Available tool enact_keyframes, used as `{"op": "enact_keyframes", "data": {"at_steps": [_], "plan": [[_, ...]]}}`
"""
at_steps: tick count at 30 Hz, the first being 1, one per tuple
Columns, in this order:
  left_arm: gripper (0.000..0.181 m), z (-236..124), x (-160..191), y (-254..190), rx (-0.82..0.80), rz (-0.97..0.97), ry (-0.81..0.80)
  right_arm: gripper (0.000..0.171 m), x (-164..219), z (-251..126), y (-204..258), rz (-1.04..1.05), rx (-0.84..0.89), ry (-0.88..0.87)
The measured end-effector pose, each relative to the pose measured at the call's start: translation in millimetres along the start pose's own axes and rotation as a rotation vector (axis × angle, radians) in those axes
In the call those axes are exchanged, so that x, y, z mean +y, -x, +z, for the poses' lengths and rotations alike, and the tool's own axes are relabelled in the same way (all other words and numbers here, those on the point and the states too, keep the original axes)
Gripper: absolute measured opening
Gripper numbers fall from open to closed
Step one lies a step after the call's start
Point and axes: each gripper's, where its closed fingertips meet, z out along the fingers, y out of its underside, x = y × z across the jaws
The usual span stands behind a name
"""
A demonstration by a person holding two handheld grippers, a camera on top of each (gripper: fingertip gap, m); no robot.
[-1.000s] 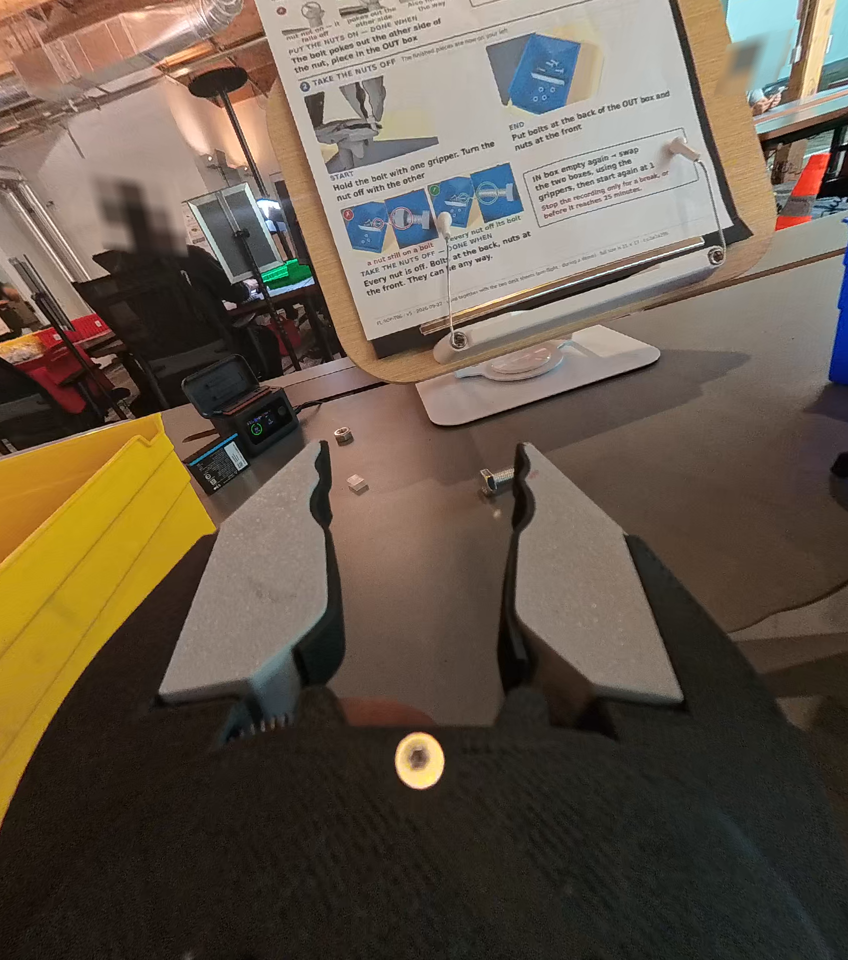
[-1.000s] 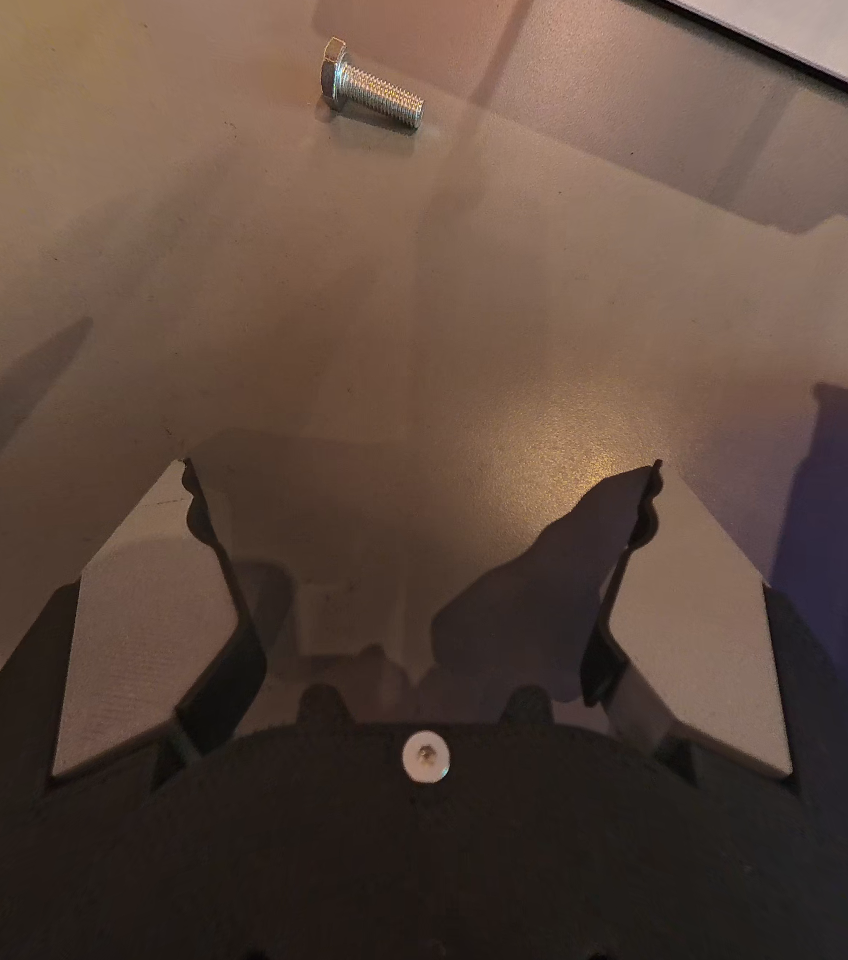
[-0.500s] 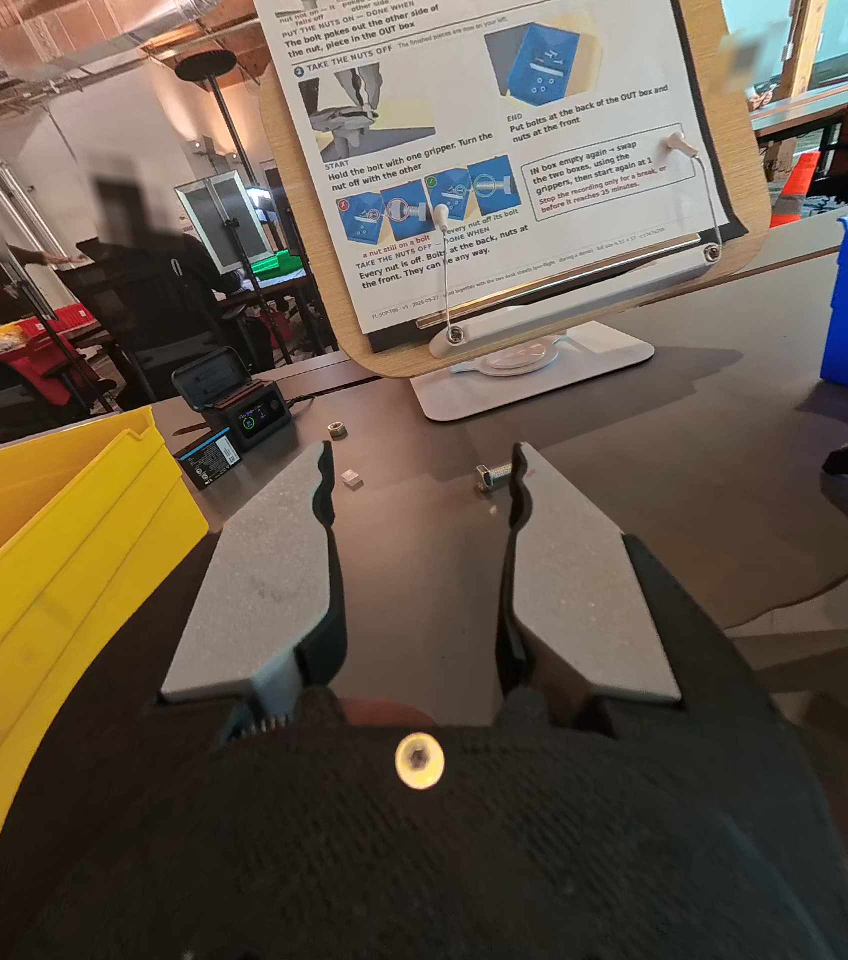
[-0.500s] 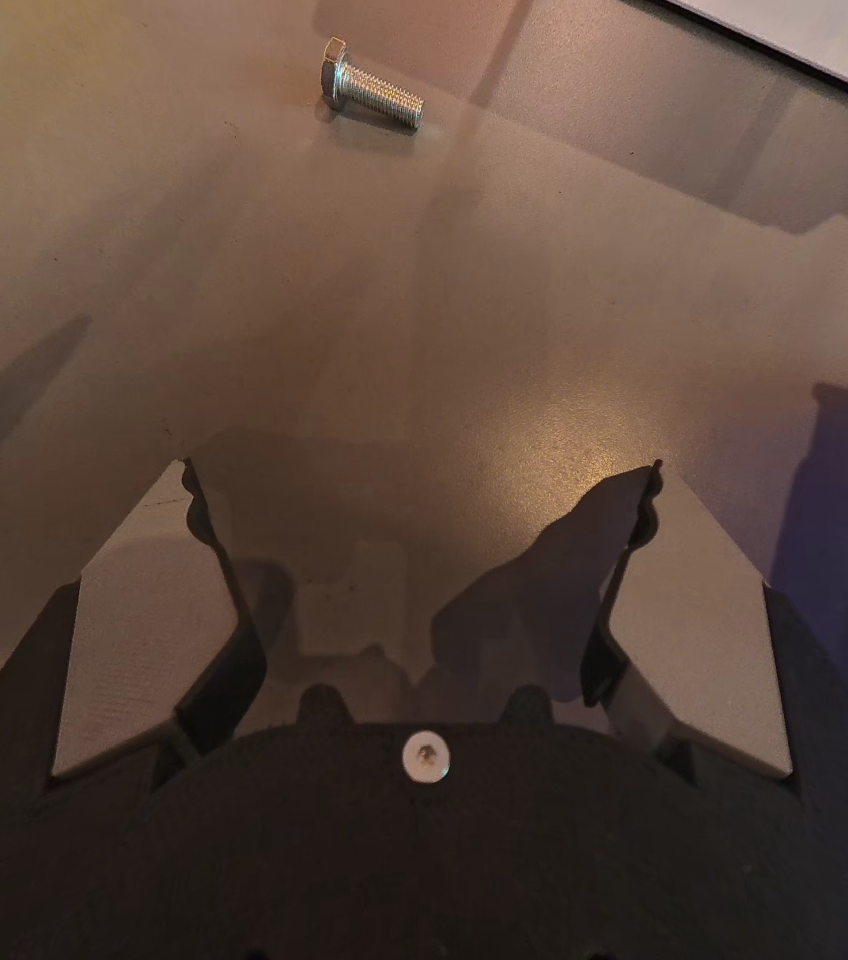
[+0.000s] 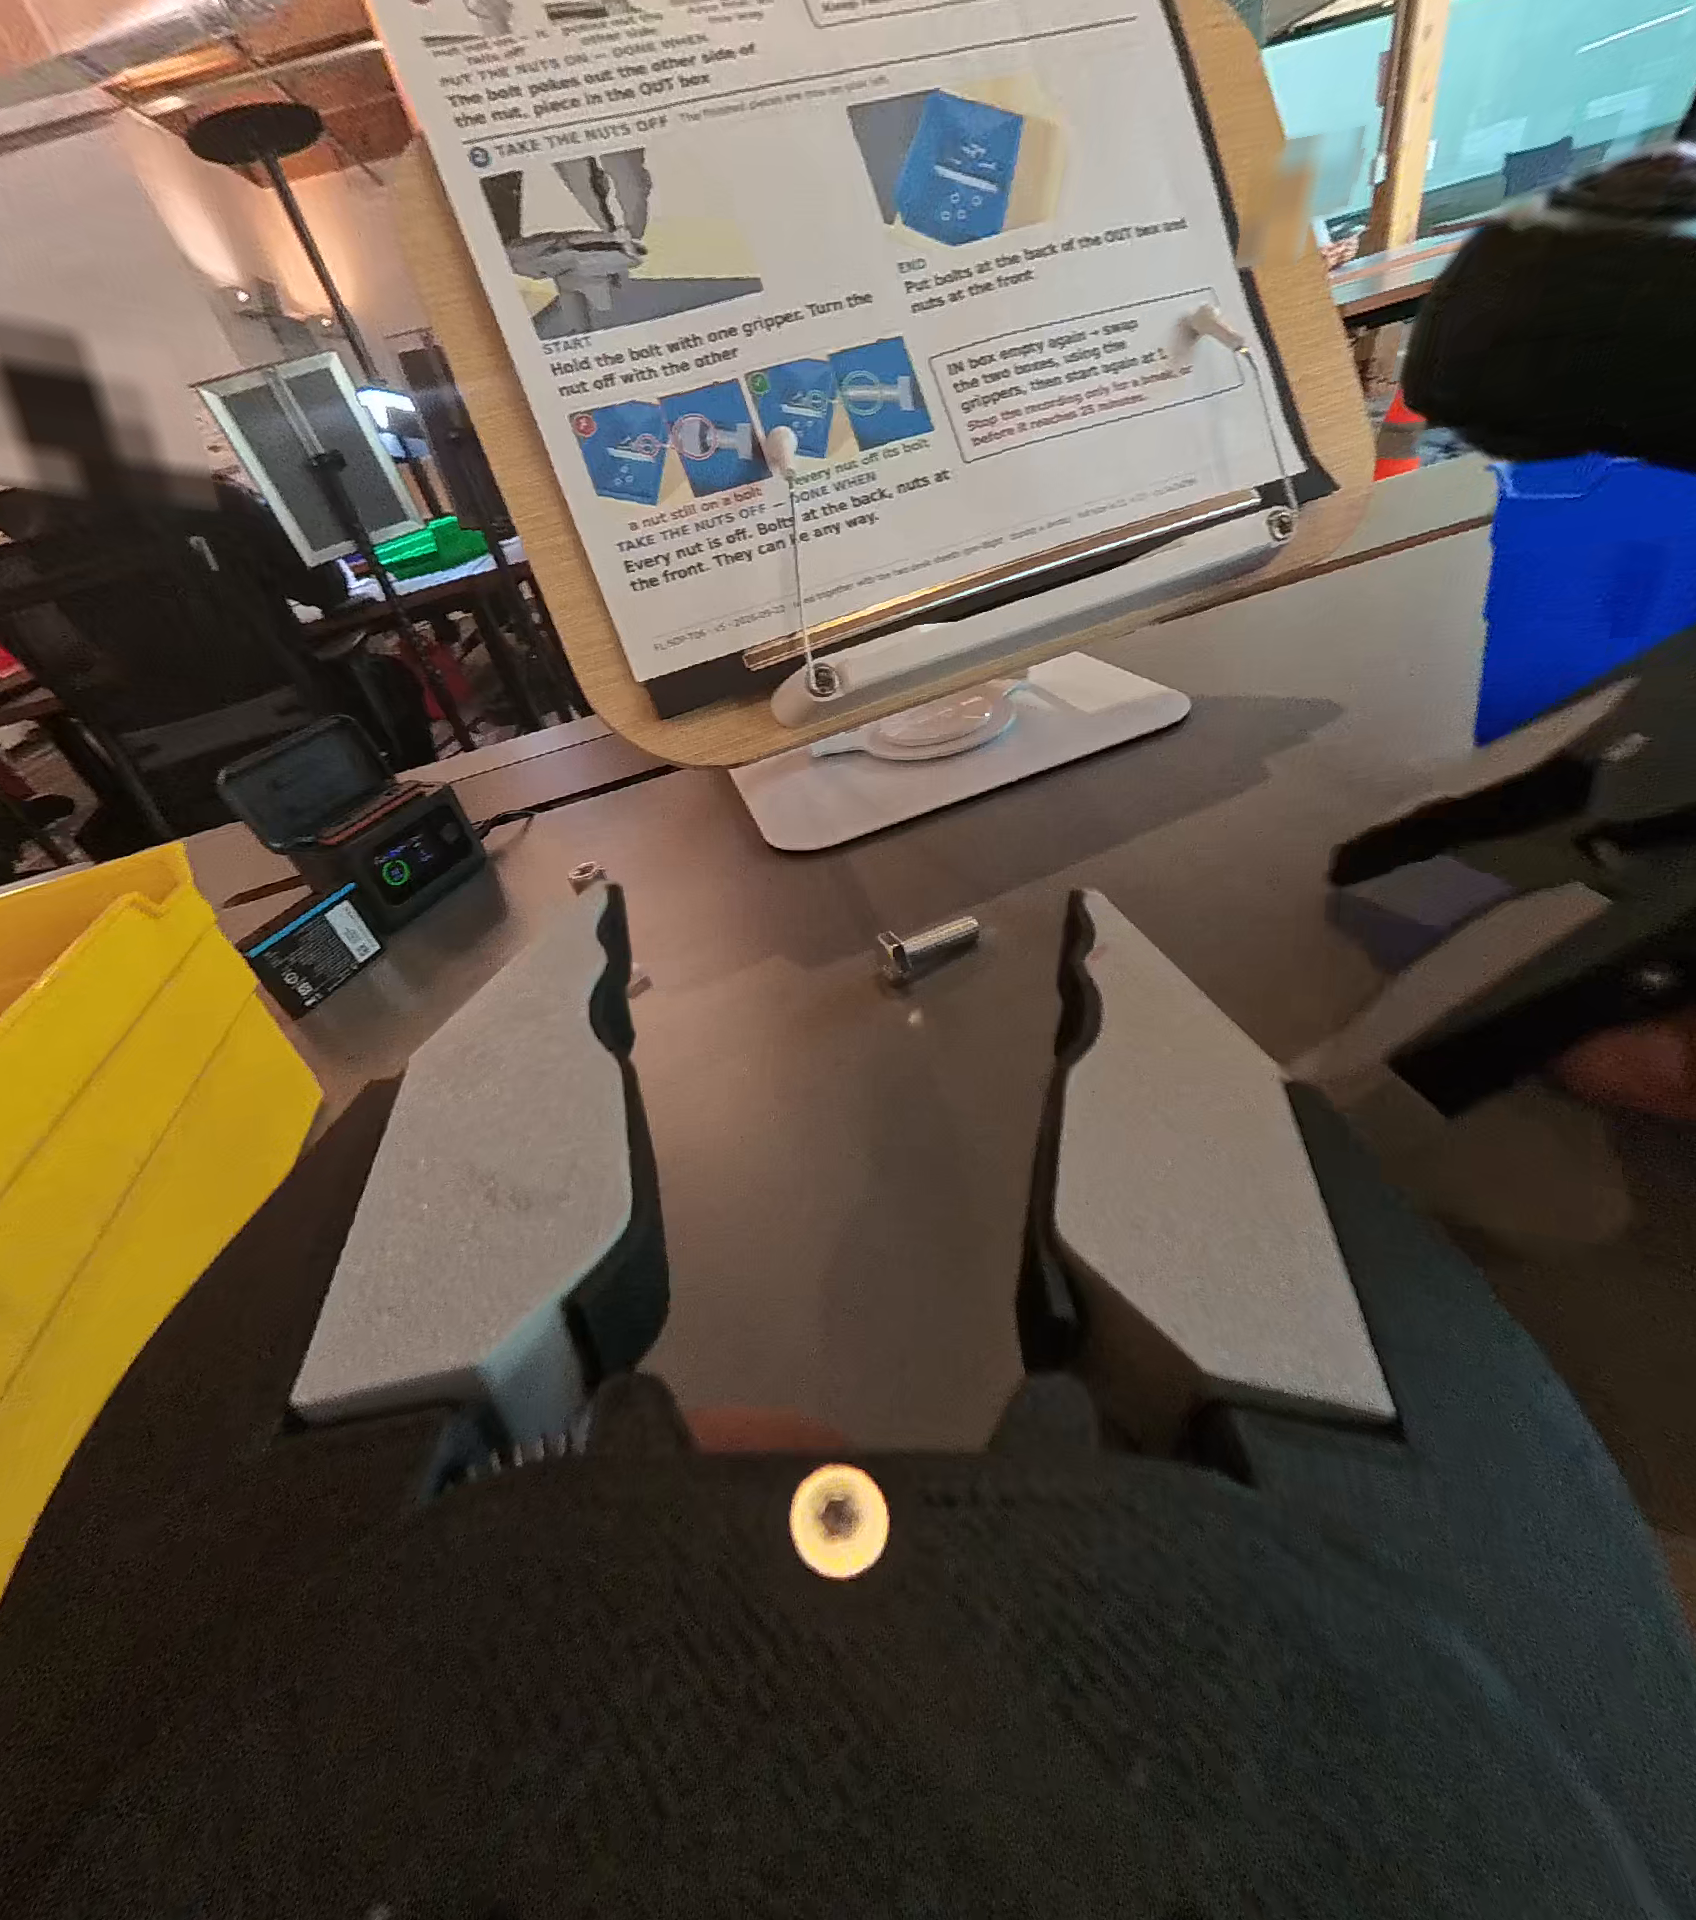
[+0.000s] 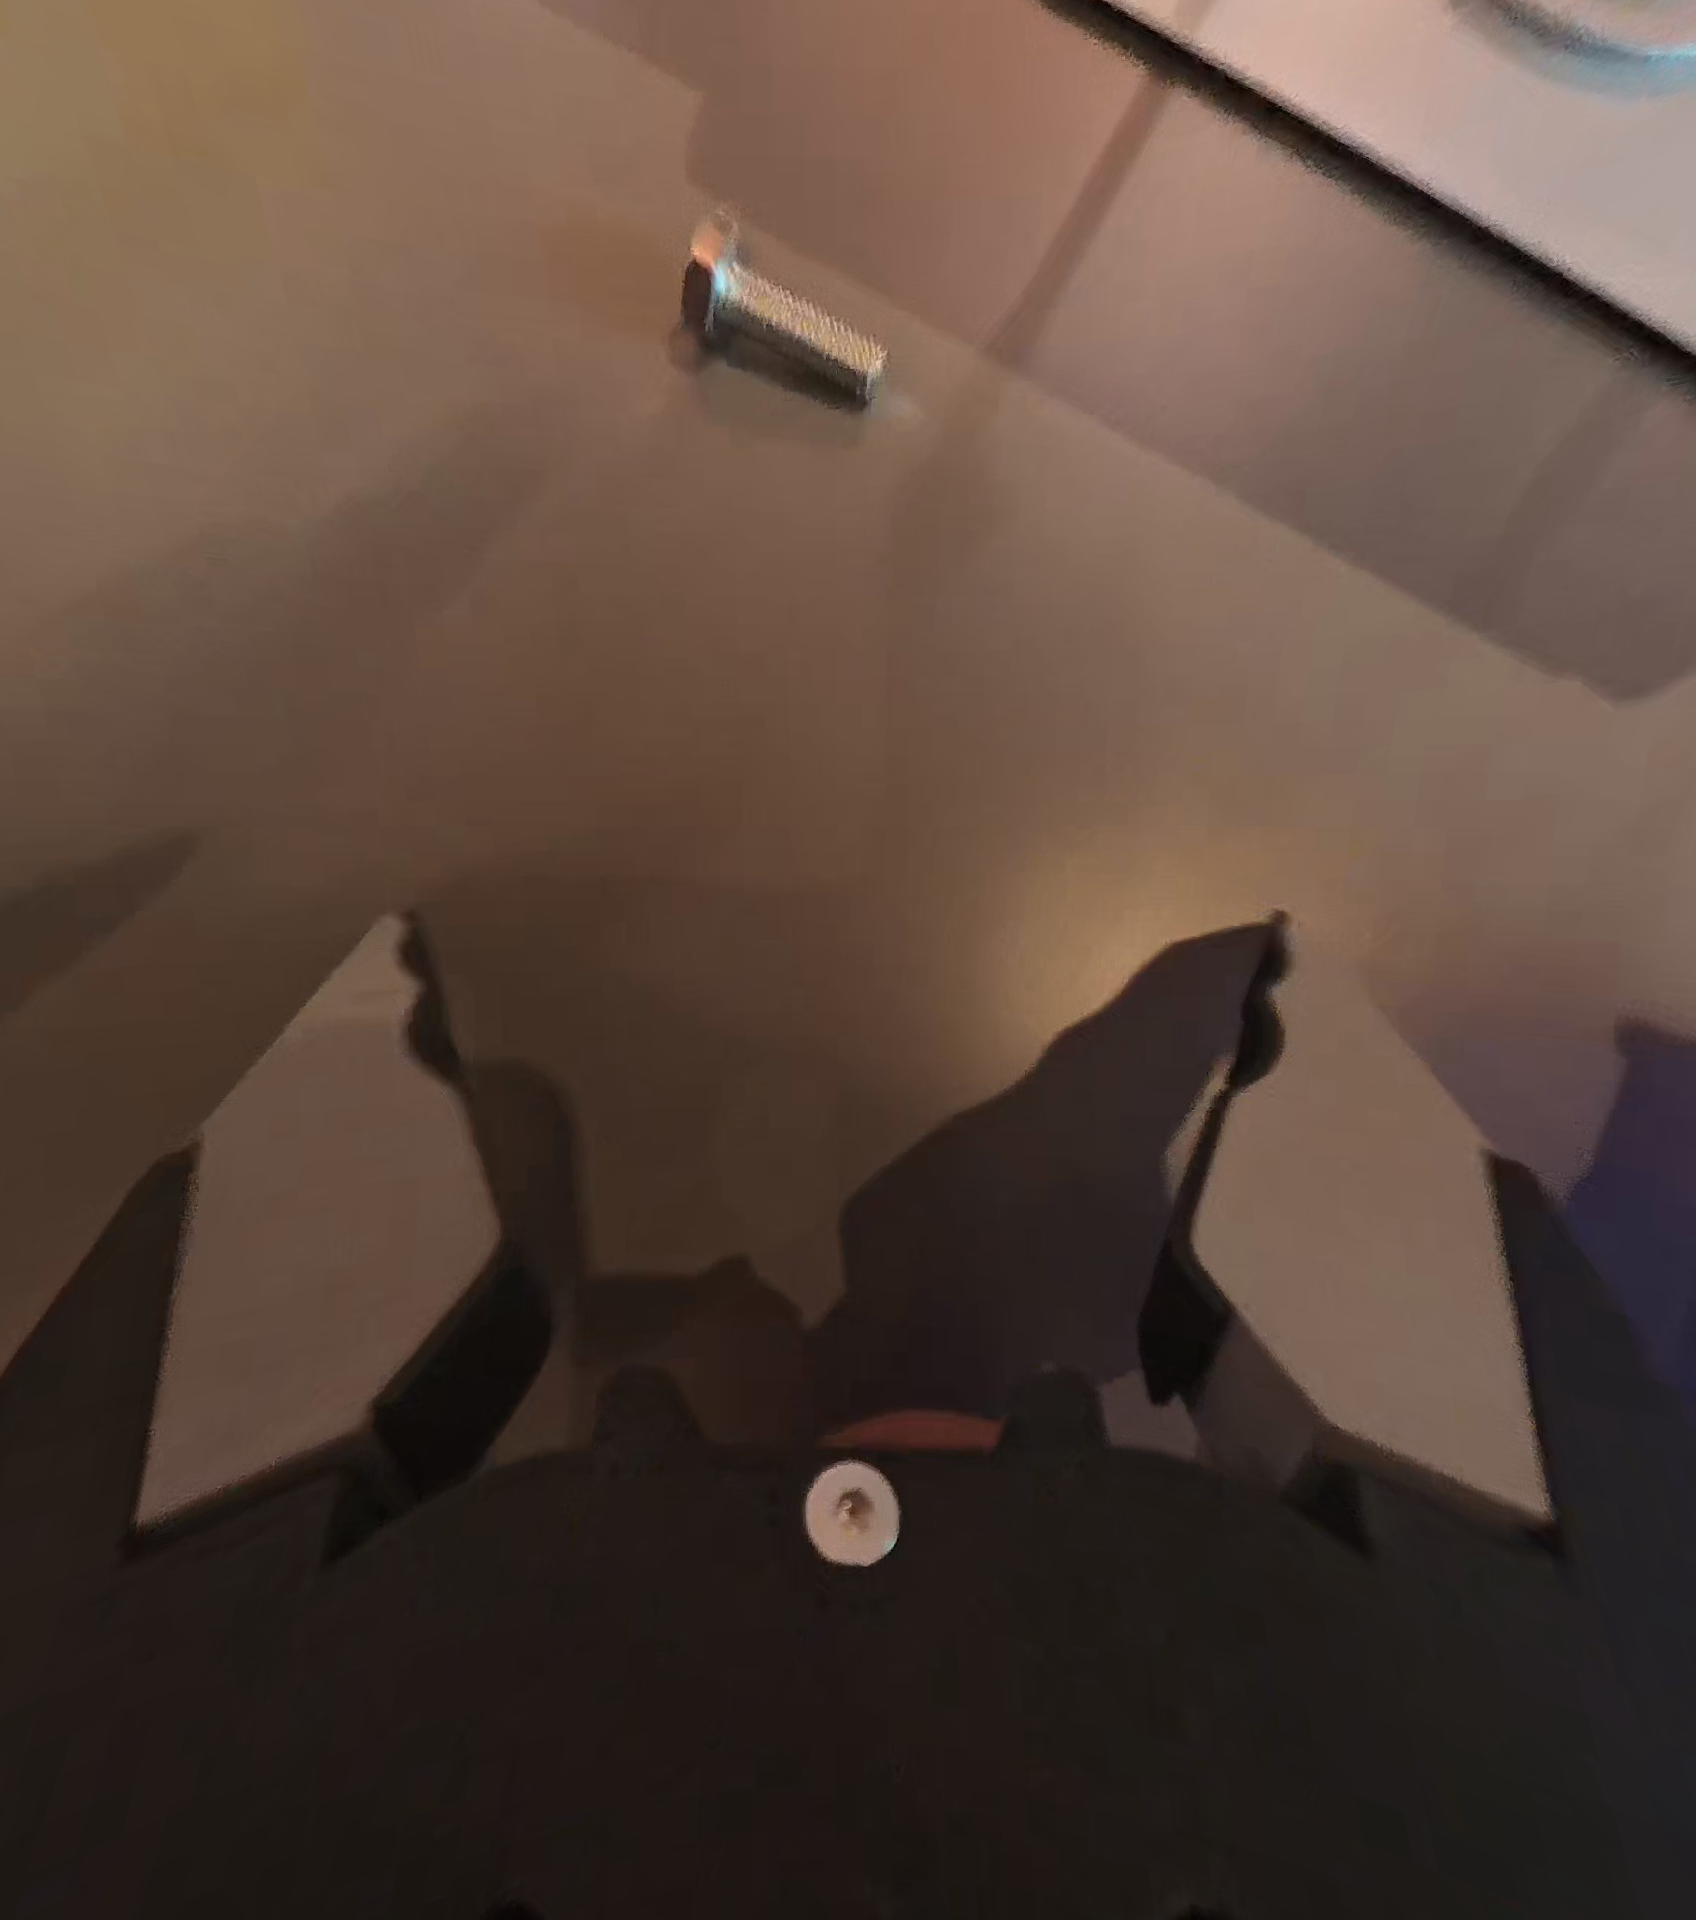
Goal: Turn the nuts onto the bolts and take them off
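We see the left claw (image 5: 844,914) from its own camera, its two grey fingers (image 5: 501,1143) spread apart with nothing between them, held low over the dark table (image 5: 927,831). A second ago those fingers stood closer together, so the claw has opened wider. Just beyond the fingertips, in line with the gap, a single silver bolt (image 5: 925,943) lies on its side on the table, bare of any nut. Before, it sat beside the right-hand finger; now it is framed between both, which we judge to be the set-up for picking it up.

To the left, a small nut (image 5: 588,873) rests on the table just past the left fingertip; a second small piece beside that finger is mostly hidden. Farther left are a yellow bin (image 5: 75,1091) and a small black device (image 5: 376,831). Behind the bolt stands an instruction sheet on a wooden stand (image 5: 1322,436), with a blue bin (image 5: 1602,582) to the right.

The right claw (image 5: 1343,862) has come into the left view from the right, blurred by motion. In its own view the right claw (image 6: 844,920) is also spread and empty, and the bolt (image 6: 782,317) now lies nearer and more central than a second ago, though still well ahead of the fingertips. Both claws seem to be converging on the bolt; no nut is threaded yet, so the task is at its start.
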Motion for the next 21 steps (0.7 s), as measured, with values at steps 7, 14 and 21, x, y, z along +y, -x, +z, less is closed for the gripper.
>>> {"op": "enact_keyframes", "data": {"at_steps": [7, 14, 21], "plan": [[0.057, -1, 2, -1, 0.080, -0.060, 0.008, 0.019, -47, -31, 4, -0.244, 0.035, -0.387], [0.032, 6, 15, 2, 0.173, 0.020, 0.080, 0.020, -47, -43, -24, -0.158, -0.020, -0.433], [0.049, 60, 54, -30, 0.467, 0.467, 0.332, 0.022, -53, -43, -19, -0.190, -0.088, -0.471]]}}
